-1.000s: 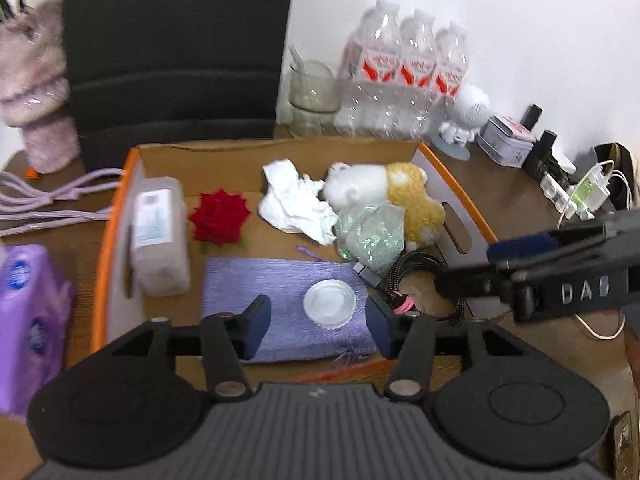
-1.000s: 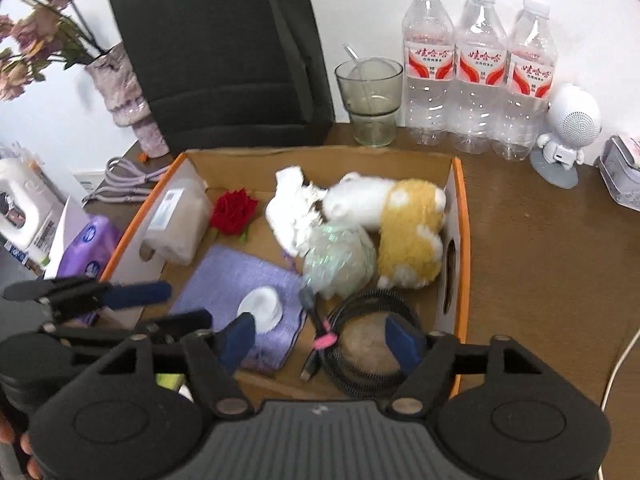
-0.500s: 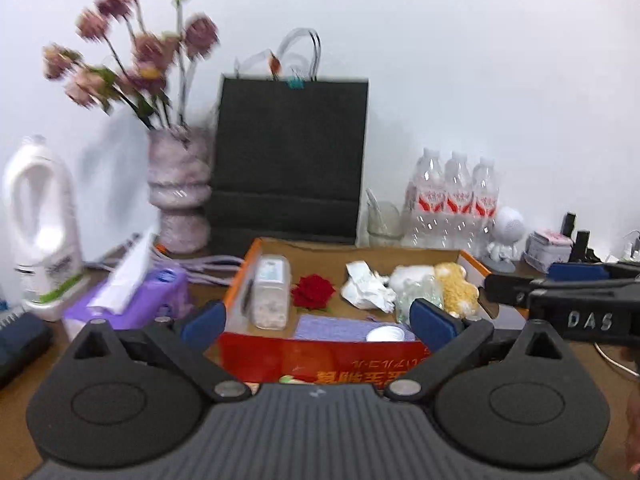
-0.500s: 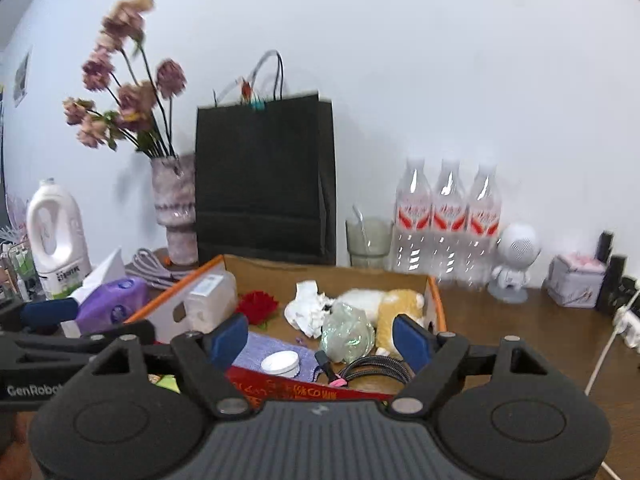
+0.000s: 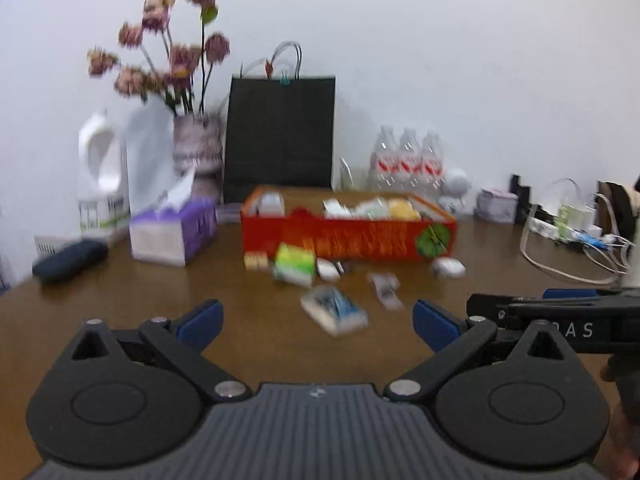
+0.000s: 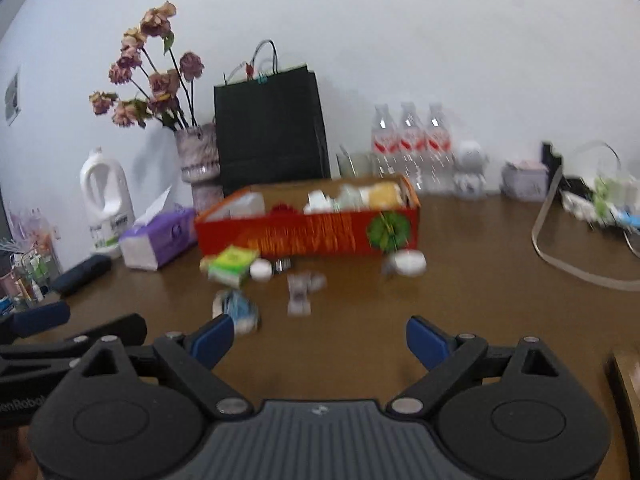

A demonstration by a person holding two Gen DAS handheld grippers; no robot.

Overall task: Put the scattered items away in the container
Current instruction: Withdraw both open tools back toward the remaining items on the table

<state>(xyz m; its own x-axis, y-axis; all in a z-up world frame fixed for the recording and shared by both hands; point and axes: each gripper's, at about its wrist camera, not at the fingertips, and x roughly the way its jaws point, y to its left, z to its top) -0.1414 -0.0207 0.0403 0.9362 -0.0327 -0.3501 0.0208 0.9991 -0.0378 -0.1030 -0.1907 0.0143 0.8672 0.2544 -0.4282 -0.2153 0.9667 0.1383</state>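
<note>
A red cardboard box (image 5: 348,236) (image 6: 308,232) holds a plush toy, tissue and other items. Scattered on the brown table before it lie a green packet (image 5: 294,264) (image 6: 232,262), a blue-white packet (image 5: 334,310) (image 6: 236,308), a small white round case (image 5: 448,268) (image 6: 408,262), a white lid (image 6: 261,269) and small crumpled pieces (image 5: 384,286) (image 6: 300,292). My left gripper (image 5: 318,322) is open and empty, well short of the items. My right gripper (image 6: 318,340) is open and empty, also back from them. Both views are blurred.
Behind the box stand a black paper bag (image 5: 280,132), a flower vase (image 5: 196,148), three water bottles (image 5: 408,160) and a white jug (image 5: 104,176). A purple tissue box (image 5: 172,228) sits left. Cables and a power strip (image 5: 568,228) lie right.
Both grippers have pulled back and away from above the box, so the box is now far and the scattered items on the table have come into view.
</note>
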